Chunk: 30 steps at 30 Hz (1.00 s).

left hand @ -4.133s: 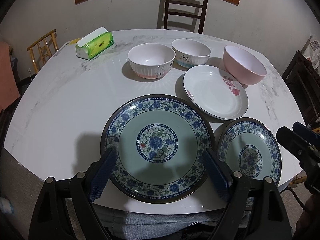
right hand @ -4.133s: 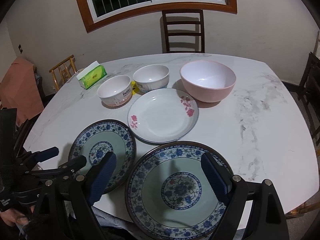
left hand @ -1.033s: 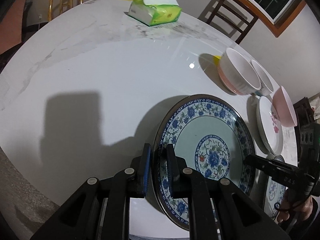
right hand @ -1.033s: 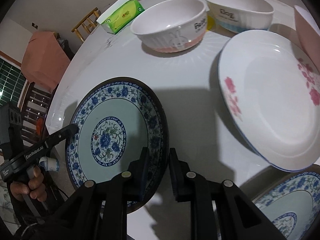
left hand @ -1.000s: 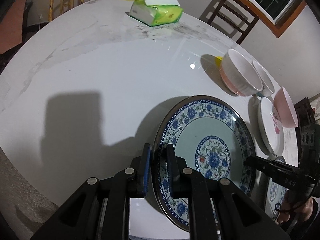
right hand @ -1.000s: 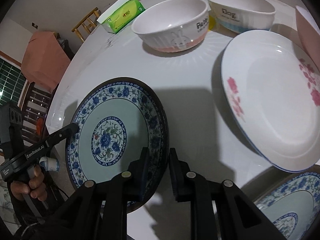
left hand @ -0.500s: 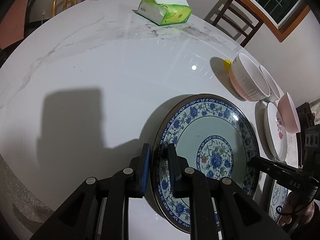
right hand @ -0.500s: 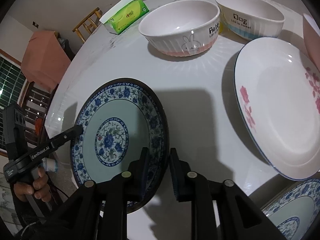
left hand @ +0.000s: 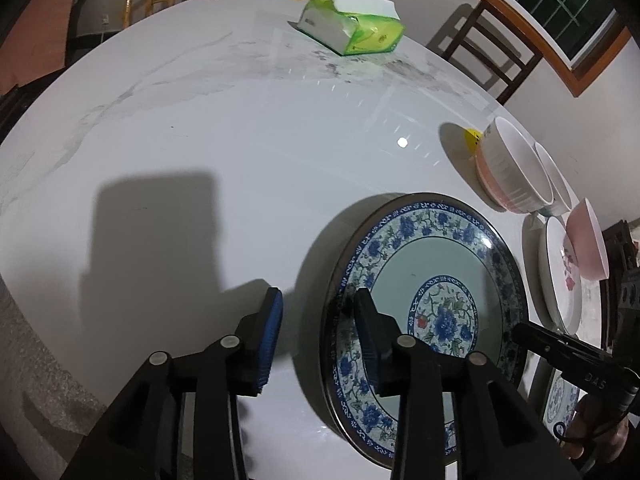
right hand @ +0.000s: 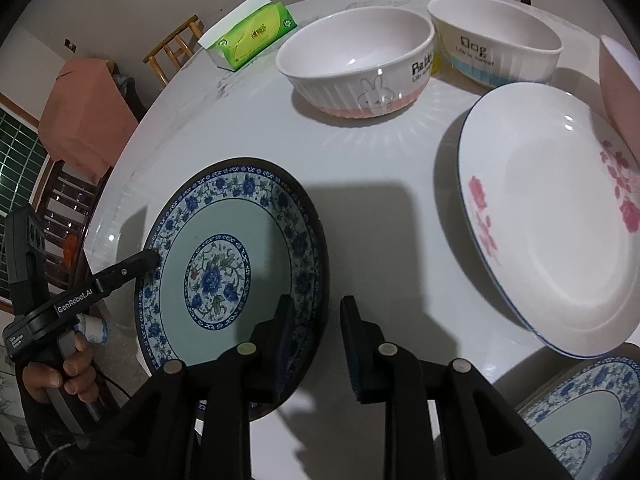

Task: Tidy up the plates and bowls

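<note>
My left gripper (left hand: 318,320) stands spread, its fingers straddling the near-left rim of the large blue-and-white plate (left hand: 436,284): one finger over the plate's border, the other outside on the bare tabletop (left hand: 240,152). This plate lies flat near the tabletop's near edge. My right gripper (right hand: 316,334) is likewise parted across the opposite rim of the same plate (right hand: 240,264), one finger over the border, the other off it. The left gripper's tip (right hand: 150,258) appears at the plate's far side in the right wrist view.

Beyond the plate, toward the far edge, stand a rabbit bowl (right hand: 356,60) and, just beside it, a "Dog" bowl (right hand: 496,40). A white plate with pink flowers (right hand: 552,216) lies near them, a pink bowl (right hand: 618,84) at its far side. A second blue-and-white plate (right hand: 576,420) lies at the near edge. A green tissue pack (left hand: 352,30) rests toward the far-left edge.
</note>
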Each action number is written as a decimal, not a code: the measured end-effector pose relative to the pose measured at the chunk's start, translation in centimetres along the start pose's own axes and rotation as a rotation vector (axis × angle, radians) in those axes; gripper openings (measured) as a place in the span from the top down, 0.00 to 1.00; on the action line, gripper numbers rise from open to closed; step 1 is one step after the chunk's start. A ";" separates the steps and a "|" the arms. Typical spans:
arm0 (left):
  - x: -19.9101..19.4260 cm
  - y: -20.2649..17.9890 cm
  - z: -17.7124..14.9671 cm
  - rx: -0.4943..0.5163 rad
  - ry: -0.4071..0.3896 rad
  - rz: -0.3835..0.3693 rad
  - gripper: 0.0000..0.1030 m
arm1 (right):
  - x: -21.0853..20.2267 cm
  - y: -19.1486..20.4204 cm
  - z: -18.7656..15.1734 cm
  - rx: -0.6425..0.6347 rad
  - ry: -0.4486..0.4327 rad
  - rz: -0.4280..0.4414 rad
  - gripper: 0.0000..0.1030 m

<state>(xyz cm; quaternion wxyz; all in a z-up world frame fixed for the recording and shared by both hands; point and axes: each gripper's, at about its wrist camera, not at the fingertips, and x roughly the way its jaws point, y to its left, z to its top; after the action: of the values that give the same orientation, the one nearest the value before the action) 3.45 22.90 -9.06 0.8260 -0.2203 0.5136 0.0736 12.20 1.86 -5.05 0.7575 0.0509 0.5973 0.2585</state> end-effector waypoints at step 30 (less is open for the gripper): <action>-4.4 -11.9 -3.9 0.226 -0.090 -0.080 0.50 | -10.3 -3.5 -4.8 -0.017 -0.257 -0.150 0.71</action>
<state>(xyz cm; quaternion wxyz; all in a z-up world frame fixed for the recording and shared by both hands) 2.41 11.09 -3.24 0.8701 -0.1427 0.4717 -0.0078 7.34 -6.95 1.35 0.8453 0.0324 0.4953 0.1977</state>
